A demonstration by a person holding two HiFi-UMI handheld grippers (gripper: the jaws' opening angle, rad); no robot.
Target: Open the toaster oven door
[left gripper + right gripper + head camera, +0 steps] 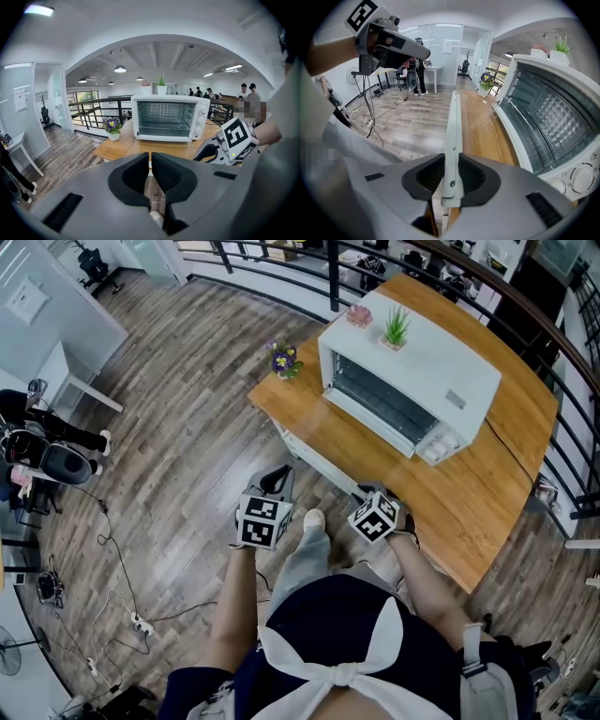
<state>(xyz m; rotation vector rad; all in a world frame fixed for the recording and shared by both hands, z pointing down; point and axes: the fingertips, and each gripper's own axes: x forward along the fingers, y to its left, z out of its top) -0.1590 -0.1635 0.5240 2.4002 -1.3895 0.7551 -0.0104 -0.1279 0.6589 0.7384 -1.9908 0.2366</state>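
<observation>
The right gripper (451, 174) was clamped on the near end of the door's white handle (451, 126), 1 pad on each side of the bar, with a screw head showing just ahead of the pads. From that grip the handle ran straight out ahead of the jaws. Its long axis lay parallel to the tabletop's (506, 484) front edge, and the oven cavity opened off to the gripper's right. The glass door (328, 442) looked swung down to about level, reaching out from the oven's front past that edge toward the person. I took the opening to be as good as done, with letting go of the bar the likely next step. The right hand was plainly the nearer. The left gripper (150, 168) hung off to the left with its jaws together on nothing, well apart from the door. The toaster oven (412, 371) itself stood toward the tabletop's left end. It was a white box with a wire rack visible inside and 3 knobs (445, 442) down its right side. 2 small potted plants (396, 329) sat on its roof. A pot of purple flowers (284, 360) stood at the tabletop's left corner.
</observation>
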